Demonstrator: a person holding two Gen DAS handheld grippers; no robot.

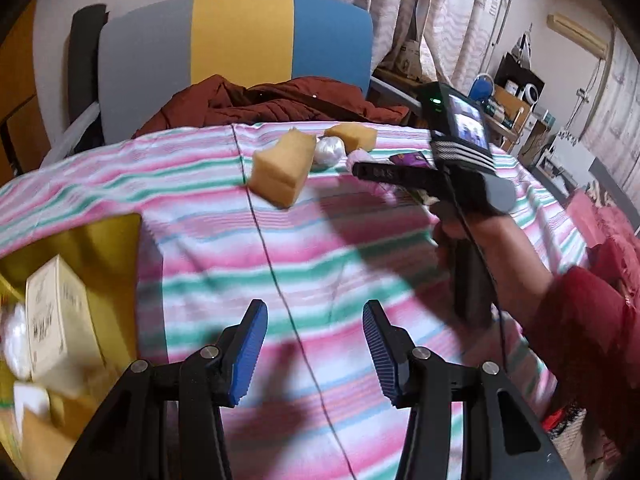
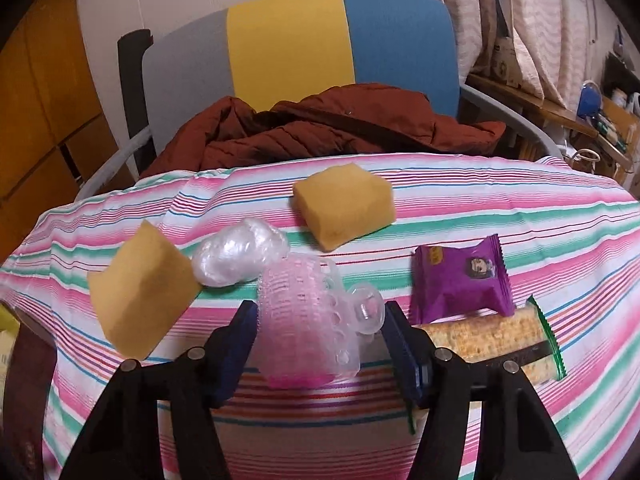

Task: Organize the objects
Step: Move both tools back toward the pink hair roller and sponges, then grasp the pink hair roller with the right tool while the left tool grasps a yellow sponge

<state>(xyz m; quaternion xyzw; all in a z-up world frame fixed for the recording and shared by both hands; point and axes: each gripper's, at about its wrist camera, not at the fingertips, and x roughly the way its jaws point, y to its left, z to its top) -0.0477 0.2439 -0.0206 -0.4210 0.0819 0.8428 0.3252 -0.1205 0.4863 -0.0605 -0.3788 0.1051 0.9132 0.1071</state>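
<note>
Pink hair roller (image 2: 298,320) is framed between the right gripper (image 2: 320,344) pads on the striped cloth (image 2: 520,216); whether it is pressed cannot be told. Nothing is held by the left gripper (image 1: 316,350), whose jaws are parted above bare cloth beside the yellow box (image 1: 108,240).

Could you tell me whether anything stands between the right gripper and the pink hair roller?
Nothing visible does. The pink hair roller already lies between the right gripper's fingers, with the sponge off to one side and the cracker pack to the other.
</note>
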